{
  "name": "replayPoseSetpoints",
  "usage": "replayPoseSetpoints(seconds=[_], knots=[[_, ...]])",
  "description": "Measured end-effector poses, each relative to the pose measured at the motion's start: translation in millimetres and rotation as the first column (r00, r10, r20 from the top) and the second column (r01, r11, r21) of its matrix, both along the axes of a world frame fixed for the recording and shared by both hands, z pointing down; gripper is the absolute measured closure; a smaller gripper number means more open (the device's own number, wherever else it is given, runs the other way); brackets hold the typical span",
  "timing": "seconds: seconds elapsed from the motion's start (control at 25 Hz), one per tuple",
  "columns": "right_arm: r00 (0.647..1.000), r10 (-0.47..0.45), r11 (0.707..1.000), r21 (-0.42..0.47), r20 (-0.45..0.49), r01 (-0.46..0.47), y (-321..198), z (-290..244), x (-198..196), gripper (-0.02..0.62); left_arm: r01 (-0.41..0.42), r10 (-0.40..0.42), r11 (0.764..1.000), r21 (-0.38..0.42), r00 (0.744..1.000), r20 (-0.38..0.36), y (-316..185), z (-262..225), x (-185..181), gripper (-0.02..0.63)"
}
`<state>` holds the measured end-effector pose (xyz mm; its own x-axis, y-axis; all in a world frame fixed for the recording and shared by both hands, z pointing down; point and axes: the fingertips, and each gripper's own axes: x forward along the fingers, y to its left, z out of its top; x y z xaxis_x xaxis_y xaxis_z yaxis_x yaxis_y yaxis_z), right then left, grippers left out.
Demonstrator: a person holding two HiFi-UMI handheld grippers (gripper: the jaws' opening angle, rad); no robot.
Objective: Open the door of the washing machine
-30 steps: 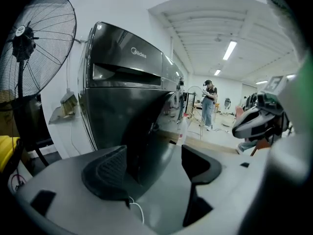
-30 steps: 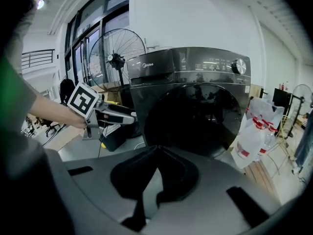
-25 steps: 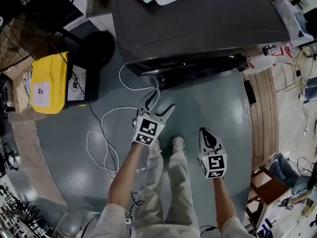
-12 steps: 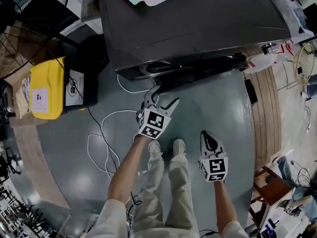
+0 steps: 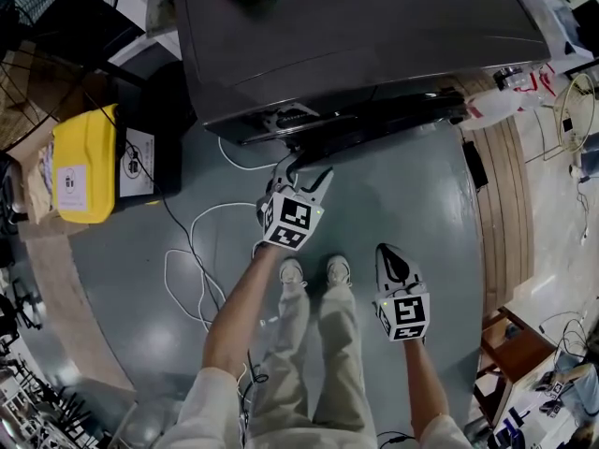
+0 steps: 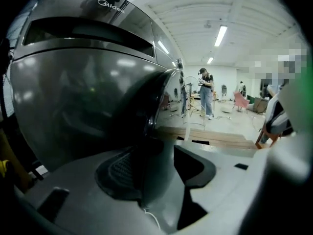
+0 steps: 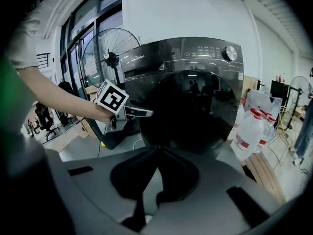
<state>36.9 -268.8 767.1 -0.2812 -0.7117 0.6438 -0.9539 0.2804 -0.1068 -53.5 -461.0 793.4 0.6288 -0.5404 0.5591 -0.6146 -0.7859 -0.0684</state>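
Observation:
The dark grey front-loading washing machine [image 5: 356, 36] stands ahead with its round door [image 7: 188, 111] closed. My left gripper [image 5: 304, 168] is at the door's left rim [image 6: 151, 126], which runs down between its two jaws. Those jaws are closing, and a gap still shows beside the rim. In the right gripper view, the left gripper [image 7: 146, 113] points at the door's left side. My right gripper [image 5: 391, 251] hangs back above the floor, shut with nothing in it, its tips meeting [image 7: 156, 150] in front of the door.
A yellow bin [image 5: 84, 162] and a black box sit left of the machine. A white cable [image 5: 192, 251] loops over the floor. A standing fan [image 7: 108, 58] is behind on the left. Plastic water bottles [image 7: 249, 126] and wooden boards [image 5: 501, 204] lie on the right.
My left gripper has moved forward from above the floor to the door's left rim, and its jaws have narrowed around it. The right gripper has stayed put.

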Motion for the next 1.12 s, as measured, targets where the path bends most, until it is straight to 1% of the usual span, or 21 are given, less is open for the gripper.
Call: replayPoseSetpoints(seconds=[0.04,0.08,0.32,0.68,0.92,1.0,1.12], knots=[[1.000,-0.002,1.000,0.001,0.002,0.002,0.9,0.1,-0.2,0.597,0.015,-0.015,1.000,0.008,1.000,0.006,-2.1,-0.4,-2.5,0.410],[1.000,-0.003,1.000,0.001,0.004,0.003,2.1,0.1,-0.1,0.597,0.021,-0.021,1.000,0.011,1.000,0.010,-3.0,-0.7,-4.1,0.429],[1.000,0.001,1.000,-0.001,0.007,-0.001,7.5,2.1,3.7,0.597,0.014,-0.014,1.000,0.009,1.000,0.010,-1.6,-2.4,-2.8,0.439],[1.000,0.021,1.000,-0.002,0.019,-0.021,13.8,2.6,5.9,0.597,0.040,-0.040,0.999,0.002,0.999,0.018,-0.9,-1.5,-5.0,0.439],[0.999,0.030,1.000,-0.003,0.021,-0.030,19.3,7.2,10.0,0.597,0.054,-0.054,0.998,0.015,0.999,0.008,25.3,0.0,-0.6,0.448],[0.999,0.035,0.999,-0.003,0.021,-0.035,20.4,7.9,11.7,0.597,0.060,-0.060,0.998,0.011,0.998,0.005,33.5,0.4,0.6,0.451],[0.999,0.047,0.999,0.001,0.018,-0.047,23.6,6.0,14.2,0.597,0.047,-0.047,0.999,-0.002,0.999,0.014,42.8,0.2,2.3,0.459]])
